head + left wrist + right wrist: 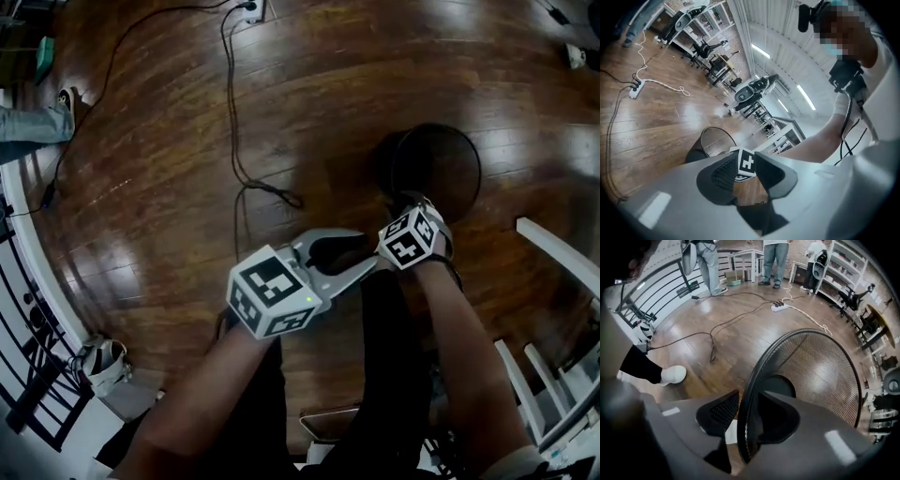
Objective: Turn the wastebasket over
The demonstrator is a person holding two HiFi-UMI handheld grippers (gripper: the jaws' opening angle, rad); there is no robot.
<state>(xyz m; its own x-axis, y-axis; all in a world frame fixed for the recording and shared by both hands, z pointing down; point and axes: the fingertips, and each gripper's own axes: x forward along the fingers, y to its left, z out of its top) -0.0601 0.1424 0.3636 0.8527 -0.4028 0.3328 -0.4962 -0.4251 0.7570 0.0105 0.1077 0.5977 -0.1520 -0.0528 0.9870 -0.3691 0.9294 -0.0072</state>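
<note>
A black mesh wastebasket [441, 164] stands upright on the wooden floor, its open mouth facing up. My right gripper [412, 211] points straight down at its near rim. In the right gripper view the wastebasket's rim [752, 380] runs between the jaws of my right gripper [747, 416], one jaw outside and one inside; a thin gap shows beside the outer pad, so it is open. My left gripper [361, 251] hangs just left of the right one, short of the basket, open and empty. Through the gap of my left gripper [746, 165] the right gripper's marker cube and the wastebasket [715, 140] show.
A black cable [234, 141] runs across the floor from a power strip [251, 9]. White furniture [553, 248] stands close to the right of the basket. A railing and a shoe [103, 361] are at the lower left. People [776, 258] stand at the far side.
</note>
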